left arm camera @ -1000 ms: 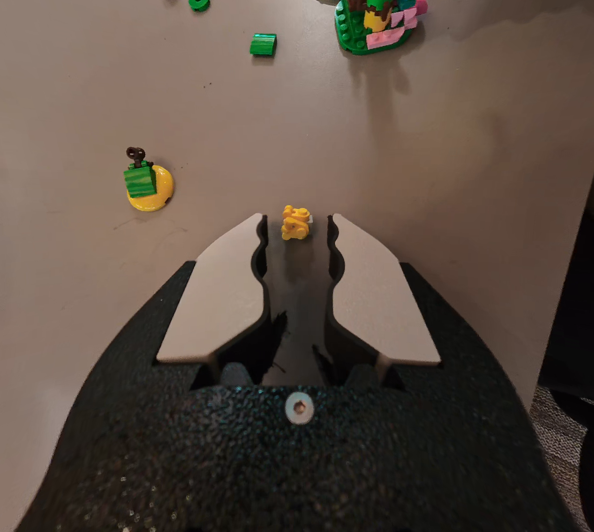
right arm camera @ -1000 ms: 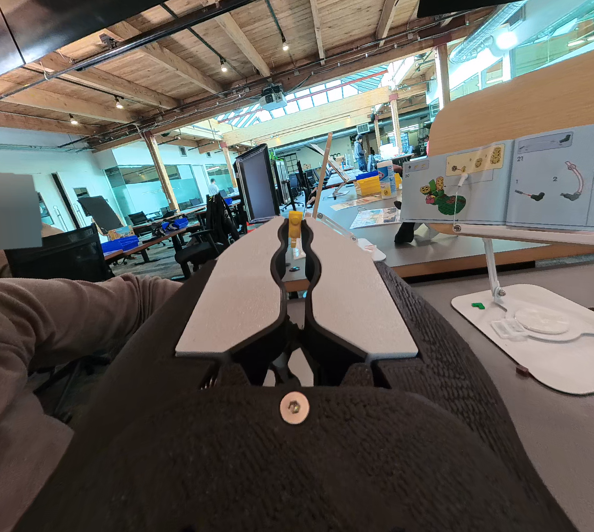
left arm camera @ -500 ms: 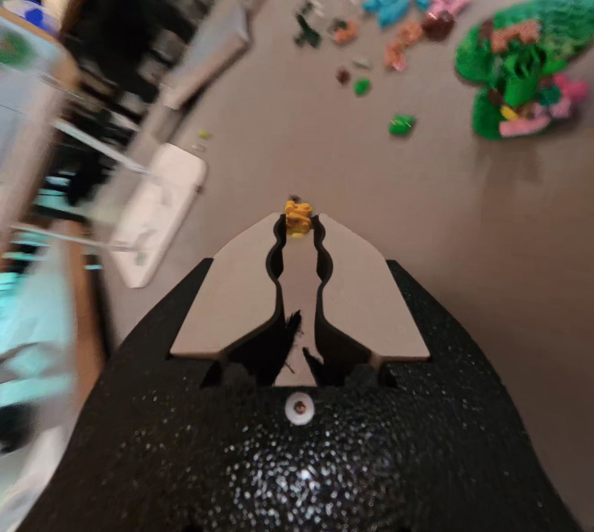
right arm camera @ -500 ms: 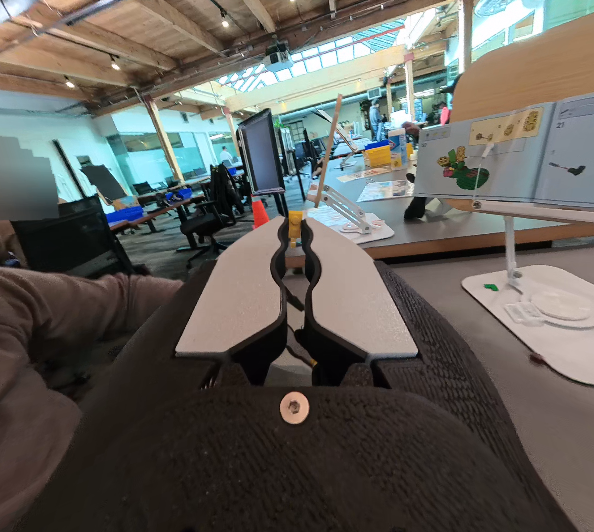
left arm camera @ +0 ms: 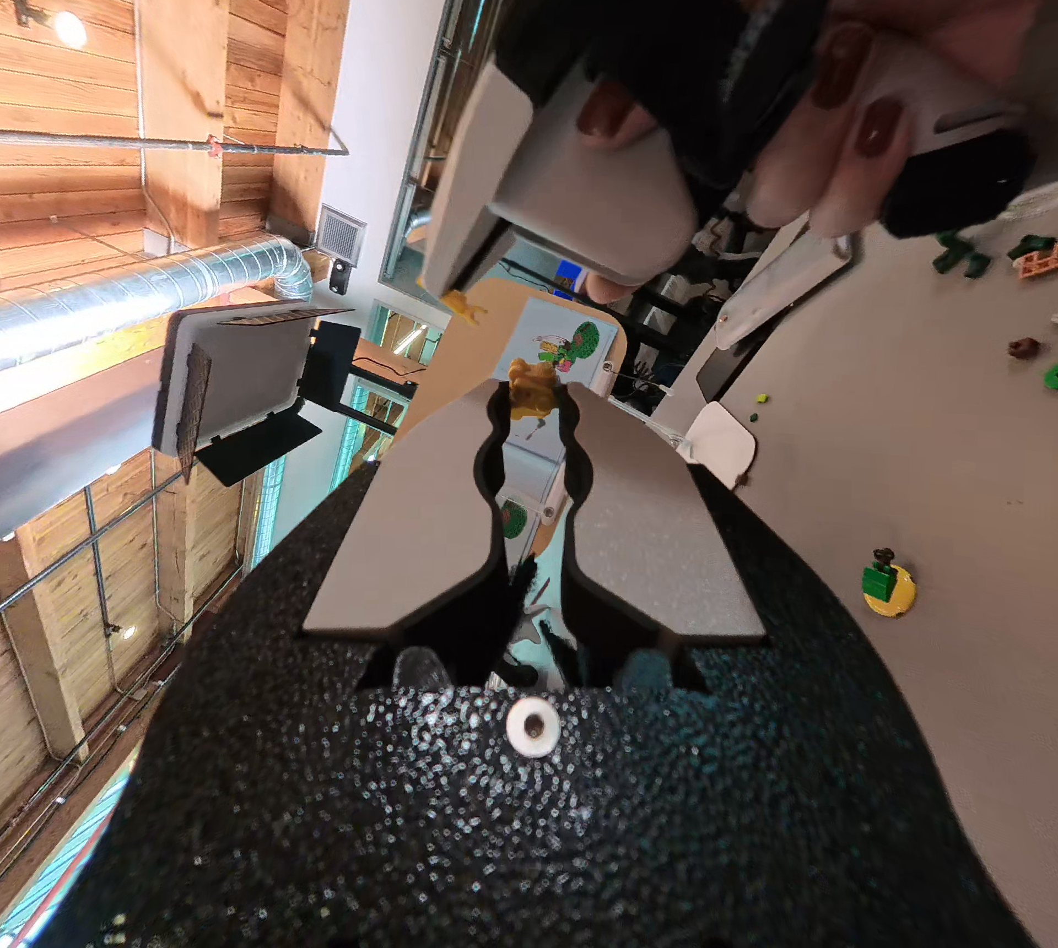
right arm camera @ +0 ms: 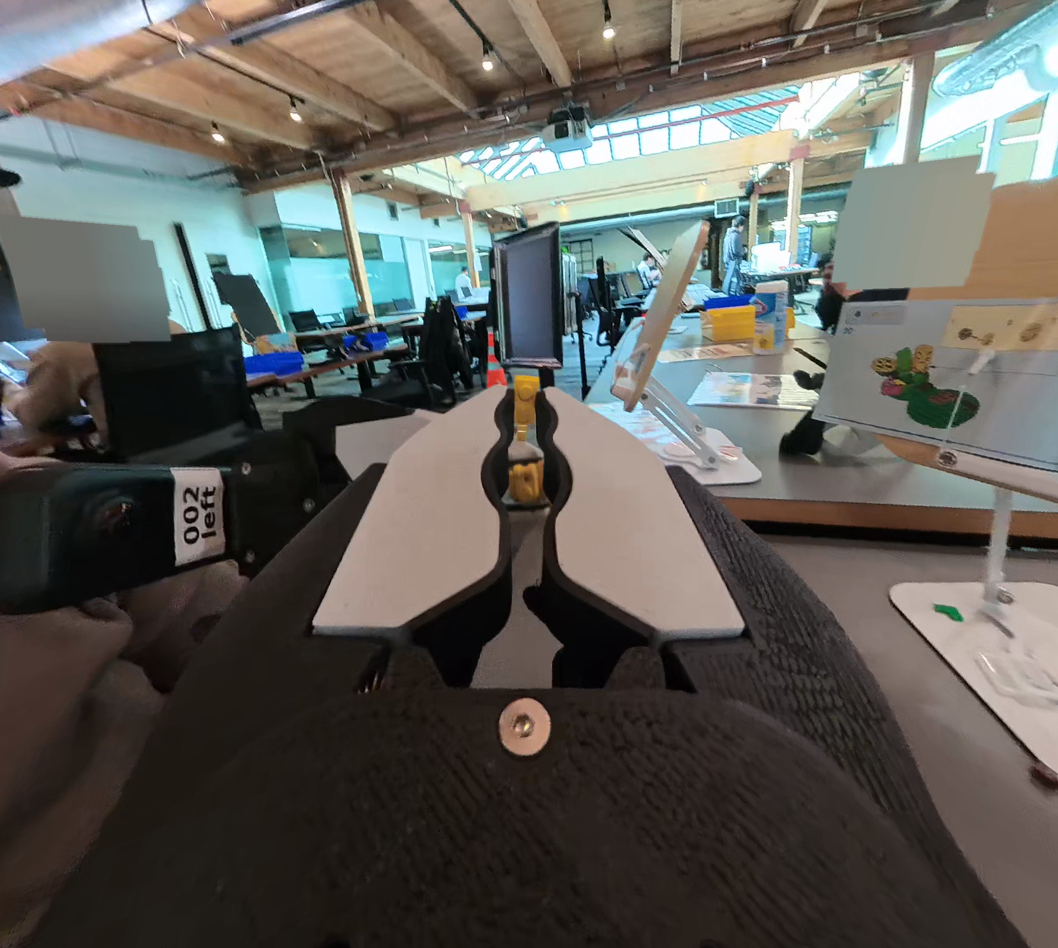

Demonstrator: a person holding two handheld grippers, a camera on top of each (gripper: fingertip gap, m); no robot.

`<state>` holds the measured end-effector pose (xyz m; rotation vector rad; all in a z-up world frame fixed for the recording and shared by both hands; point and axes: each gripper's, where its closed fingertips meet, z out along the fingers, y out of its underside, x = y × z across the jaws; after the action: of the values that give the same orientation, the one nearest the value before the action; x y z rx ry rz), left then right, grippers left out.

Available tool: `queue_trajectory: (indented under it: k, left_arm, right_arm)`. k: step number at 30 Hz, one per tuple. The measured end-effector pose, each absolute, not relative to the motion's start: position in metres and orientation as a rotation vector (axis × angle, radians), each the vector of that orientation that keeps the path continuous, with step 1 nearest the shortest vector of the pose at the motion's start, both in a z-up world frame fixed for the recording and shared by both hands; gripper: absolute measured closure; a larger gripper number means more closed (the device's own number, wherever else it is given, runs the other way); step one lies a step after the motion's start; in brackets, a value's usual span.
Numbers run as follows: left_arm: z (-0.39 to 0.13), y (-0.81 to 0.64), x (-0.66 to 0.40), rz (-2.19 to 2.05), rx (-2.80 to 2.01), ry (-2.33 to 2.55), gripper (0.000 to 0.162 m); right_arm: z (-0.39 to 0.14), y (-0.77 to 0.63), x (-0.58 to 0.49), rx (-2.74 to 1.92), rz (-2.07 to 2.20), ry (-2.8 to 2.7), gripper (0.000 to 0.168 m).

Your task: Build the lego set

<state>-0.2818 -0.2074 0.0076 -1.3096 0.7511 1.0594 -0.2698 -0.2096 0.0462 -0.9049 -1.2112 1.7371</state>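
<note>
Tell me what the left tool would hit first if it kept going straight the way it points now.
Probably the right tool, which hangs just ahead of the left tool, slightly off its line, holding a yellow piece. The left tool's own yellow piece would likely meet it first, though depth is unclear. Behind stands the instruction booklet.

L gripper rolled sideways, raised off the table, jaws nearly closed, pinching at the tips. R gripper level, jaws pinched near-closed too; seen in the left wrist view above and ahead of L, w/ a hand wrapped round its body.
</note>
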Motion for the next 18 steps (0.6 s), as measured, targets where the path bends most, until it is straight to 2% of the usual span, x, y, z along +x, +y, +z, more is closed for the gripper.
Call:
queue_trajectory:
  k: [18]
  left_arm:
    - [0.009,-0.208,-0.291,1.129,-1.331,0.707,0.146]
  right_arm:
    - [0.032,-0.216,-0.288,-1.017,1.472,-1.292,0.163]
